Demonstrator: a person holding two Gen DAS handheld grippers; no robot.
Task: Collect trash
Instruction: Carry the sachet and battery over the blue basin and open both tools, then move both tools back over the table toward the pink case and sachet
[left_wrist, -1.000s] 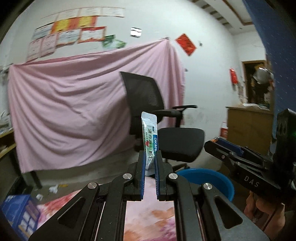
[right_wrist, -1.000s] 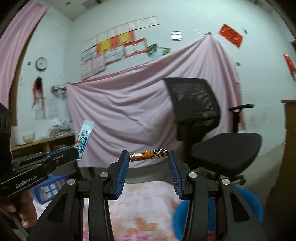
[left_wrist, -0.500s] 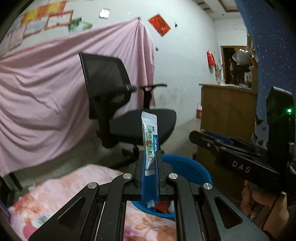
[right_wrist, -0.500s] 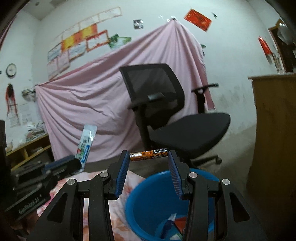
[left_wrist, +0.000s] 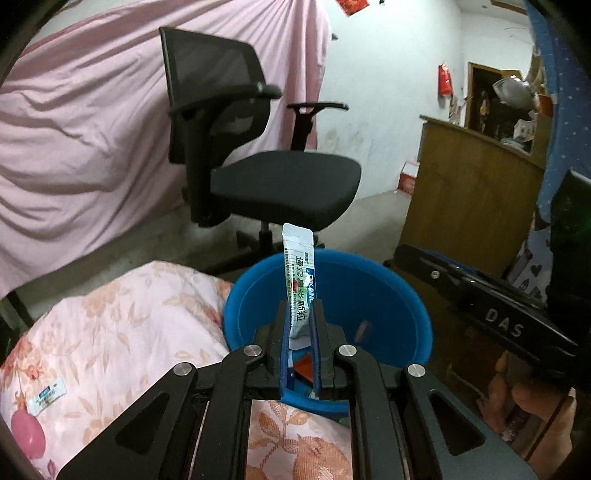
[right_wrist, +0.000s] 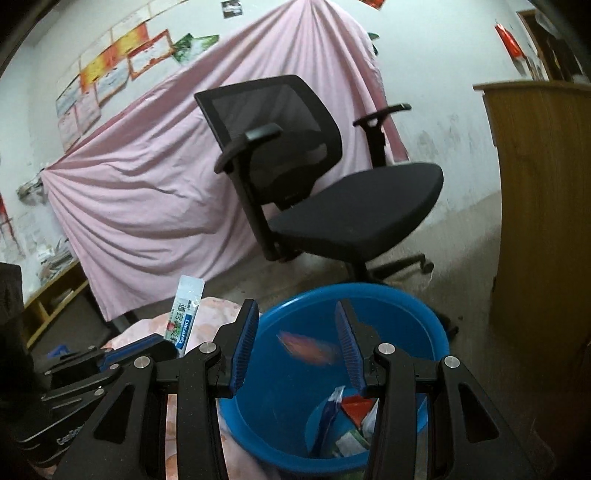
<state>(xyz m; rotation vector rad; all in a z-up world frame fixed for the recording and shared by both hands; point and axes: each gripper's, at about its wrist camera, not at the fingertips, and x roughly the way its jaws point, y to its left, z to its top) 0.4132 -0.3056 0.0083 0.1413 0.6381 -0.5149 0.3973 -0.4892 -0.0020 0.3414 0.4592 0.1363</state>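
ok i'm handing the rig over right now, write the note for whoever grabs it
Left gripper: shut on a white sachet, held upright over the near side of the blue bucket.
Right gripper: open above the bucket; a blurred orange battery is dropping between its fingers into it.
Done: a few wrappers already lie at the bottom of the bucket.
Left: open the left gripper so the sachet falls in, then fetch the small packet lying on the floral cloth beside the bucket.
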